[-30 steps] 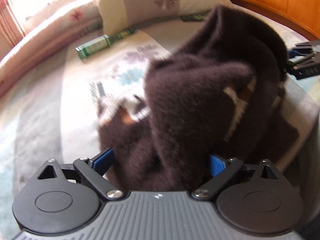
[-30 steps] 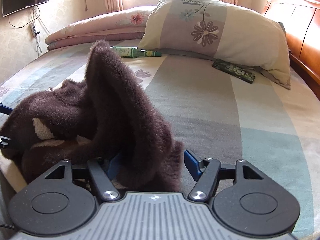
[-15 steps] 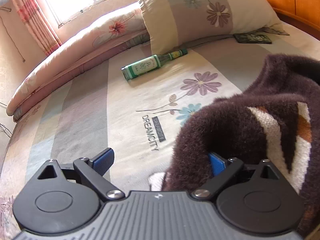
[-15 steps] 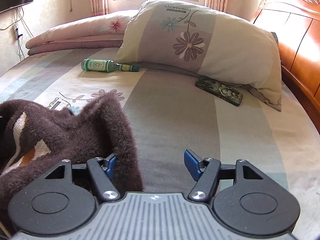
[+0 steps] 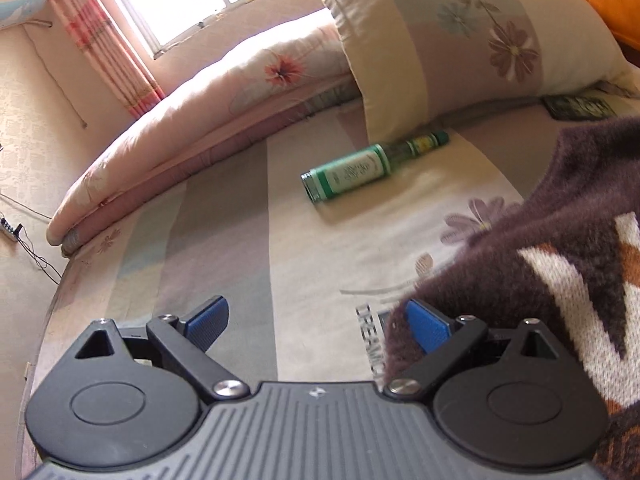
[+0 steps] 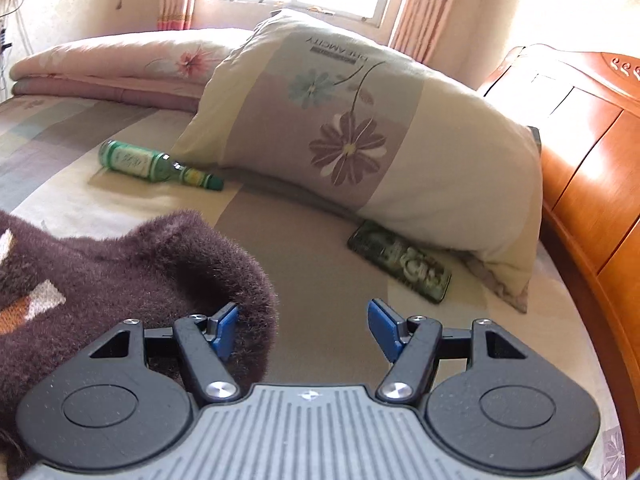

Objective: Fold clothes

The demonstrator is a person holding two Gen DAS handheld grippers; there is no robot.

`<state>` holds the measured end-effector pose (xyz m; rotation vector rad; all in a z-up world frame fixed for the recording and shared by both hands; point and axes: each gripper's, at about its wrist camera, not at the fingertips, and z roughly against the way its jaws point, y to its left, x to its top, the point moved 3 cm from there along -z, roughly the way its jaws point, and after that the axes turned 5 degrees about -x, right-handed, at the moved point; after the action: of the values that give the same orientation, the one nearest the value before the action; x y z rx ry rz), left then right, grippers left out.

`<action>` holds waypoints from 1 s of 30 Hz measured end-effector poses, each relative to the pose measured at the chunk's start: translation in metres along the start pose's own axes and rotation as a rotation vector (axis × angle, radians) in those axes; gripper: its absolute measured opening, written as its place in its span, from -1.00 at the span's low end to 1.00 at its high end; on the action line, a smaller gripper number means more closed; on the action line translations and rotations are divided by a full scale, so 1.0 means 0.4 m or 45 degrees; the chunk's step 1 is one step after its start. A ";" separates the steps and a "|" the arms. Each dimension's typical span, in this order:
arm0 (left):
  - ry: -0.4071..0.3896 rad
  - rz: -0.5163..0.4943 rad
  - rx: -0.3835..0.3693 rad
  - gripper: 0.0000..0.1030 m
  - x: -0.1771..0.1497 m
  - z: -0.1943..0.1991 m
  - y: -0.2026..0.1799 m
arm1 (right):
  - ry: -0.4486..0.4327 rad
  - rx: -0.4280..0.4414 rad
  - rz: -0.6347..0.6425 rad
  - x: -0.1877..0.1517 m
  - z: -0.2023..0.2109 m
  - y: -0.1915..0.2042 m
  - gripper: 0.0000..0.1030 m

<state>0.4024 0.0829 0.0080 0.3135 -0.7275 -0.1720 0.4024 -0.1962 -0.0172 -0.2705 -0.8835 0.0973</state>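
My 2 grippers, left (image 5: 316, 324) and right (image 6: 302, 330), gape wide holding nothing, so the sweater (image 6: 132, 276) brushing their pads could snag and unfold.

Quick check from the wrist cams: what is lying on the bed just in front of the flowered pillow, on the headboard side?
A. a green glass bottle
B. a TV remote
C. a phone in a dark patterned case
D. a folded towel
C: the phone in a dark patterned case lies flat beside the flowered pillow near the wooden headboard; the green bottle is off the pillow's other end.
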 end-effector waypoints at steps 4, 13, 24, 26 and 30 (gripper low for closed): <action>-0.002 0.073 -0.063 0.80 0.030 -0.006 0.019 | 0.038 -0.014 -0.010 0.022 -0.030 0.003 0.37; -0.006 0.017 -0.333 0.83 -0.074 0.124 -0.057 | -0.009 0.297 -0.174 -0.062 0.140 -0.020 0.66; 0.010 0.036 -0.433 0.92 -0.277 0.304 -0.073 | 0.061 0.416 -0.257 -0.388 0.402 0.018 0.86; 0.054 0.058 -0.436 0.92 -0.309 0.290 -0.081 | 0.092 0.433 -0.315 -0.436 0.424 0.028 0.87; 0.103 0.157 -0.478 0.92 -0.340 0.230 -0.101 | 0.131 0.472 -0.449 -0.483 0.450 0.044 0.89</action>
<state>0.2382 0.0602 -0.0262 -0.0819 -0.6179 -0.1741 0.1414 -0.1823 -0.0581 0.2255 -0.7823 -0.0801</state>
